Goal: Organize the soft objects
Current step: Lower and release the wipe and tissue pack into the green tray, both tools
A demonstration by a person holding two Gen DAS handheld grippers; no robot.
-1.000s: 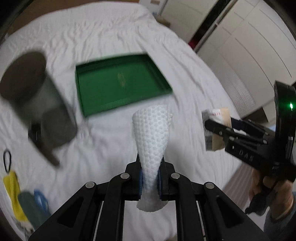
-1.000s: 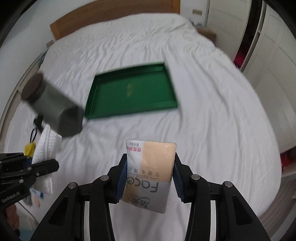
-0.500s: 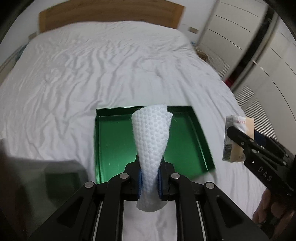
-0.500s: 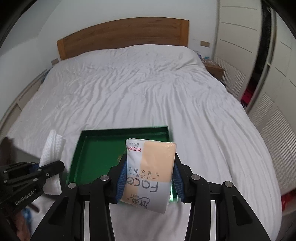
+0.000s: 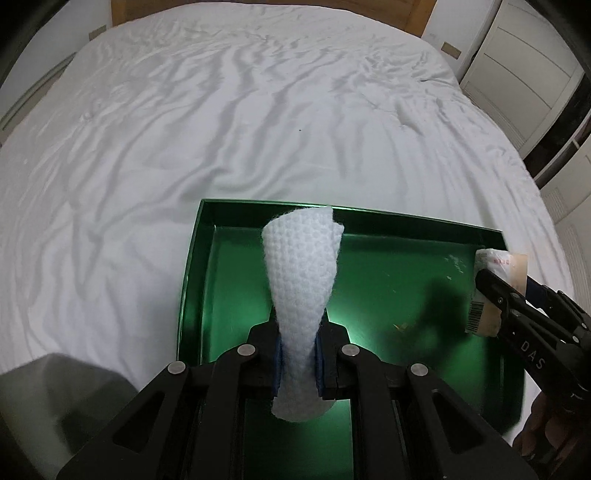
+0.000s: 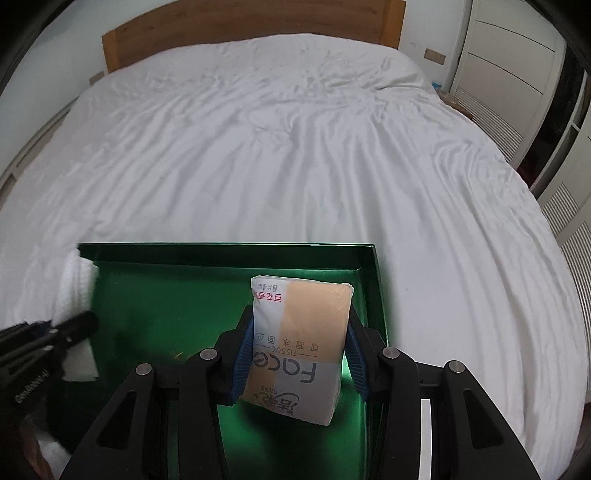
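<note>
Closest in on the left wrist view, the left claw (image 5: 298,363) is pinched nearly shut on a white textured cloth (image 5: 301,280), its blue pads squeezing the lower part into a narrow waist. The cloth stands lengthwise along the claw's fingers, its long axis pointing away from the camera, fanning wider toward its curled far end, with a short tail poking out below the pads. It hangs over the left half of a green tray (image 5: 192,266), not touching the tray floor as far as the view shows.

Over on the right wrist view, the right claw (image 6: 297,354) is part open and clamped on a tissue pack (image 6: 301,343), a blue pad pressing on each long side. The pack is held flat face to the camera, its long axis running along the fingers and pointing away, printed lettering upside down, the peach and white panels plain to read. It hangs over the right part of the tray, near the right wall (image 6: 378,295).

From the left view, the right claw comes in at the right edge, the pack's barcode end showing just beside the tray's far right corner. A blurred dark shape (image 5: 70,395) fills the lower left corner there.

The tray lies on the bed (image 6: 295,147), its white sheet rippled with creases. Beyond, a wooden headboard (image 6: 240,29) runs along the far end, and white cabinet doors (image 6: 513,48) stand to the right.
</note>
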